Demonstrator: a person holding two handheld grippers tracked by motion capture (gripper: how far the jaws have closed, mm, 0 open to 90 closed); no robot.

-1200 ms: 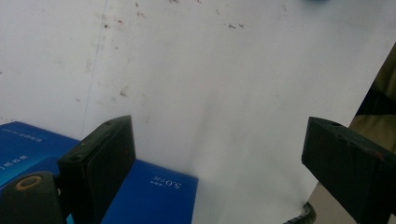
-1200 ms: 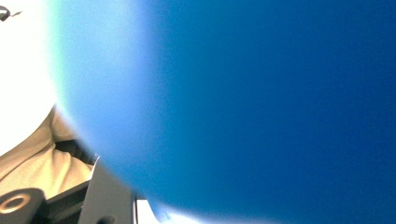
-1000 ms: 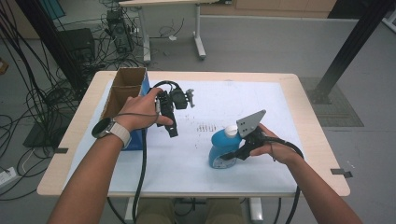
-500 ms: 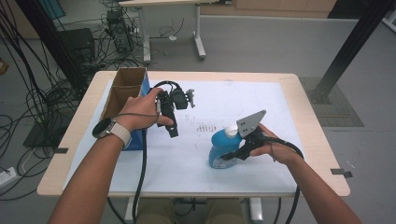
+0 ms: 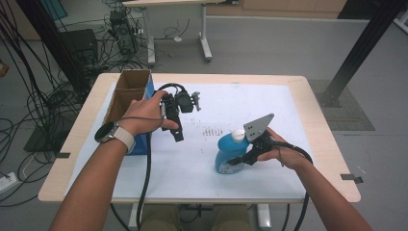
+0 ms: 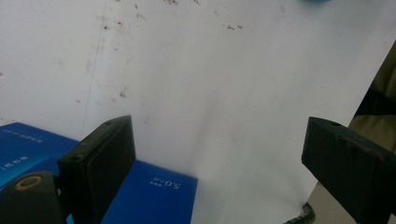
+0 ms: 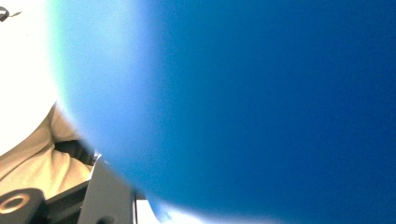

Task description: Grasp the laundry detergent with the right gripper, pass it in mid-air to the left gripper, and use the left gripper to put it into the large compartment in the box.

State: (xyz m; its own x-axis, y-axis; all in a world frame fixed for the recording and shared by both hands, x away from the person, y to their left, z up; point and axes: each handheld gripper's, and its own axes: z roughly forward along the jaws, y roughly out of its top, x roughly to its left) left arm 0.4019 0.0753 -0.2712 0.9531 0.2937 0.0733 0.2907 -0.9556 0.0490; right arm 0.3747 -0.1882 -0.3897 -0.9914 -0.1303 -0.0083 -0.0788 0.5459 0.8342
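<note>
A blue bottle [image 5: 229,156] with a white cap [image 5: 238,135] stands on the white table top [image 5: 288,110], right of centre. My right gripper [image 5: 240,159] is shut on the bottle's body from the right. In the right gripper view the bottle [image 7: 261,102] sits right against the lens, with one finger [image 7: 109,198] at the bottom left. My left gripper [image 5: 176,131] hangs over the table left of centre, beside a box. Its jaws stand wide open in the left gripper view [image 6: 219,135], with nothing between them but bare table.
An open cardboard box with blue sides [image 5: 131,89] stands at the table's left edge, and its blue corner [image 6: 154,186] shows under my left jaws. Small dark specks [image 5: 211,131] mark the sheet at mid-table. Cables and desk legs crowd the floor behind.
</note>
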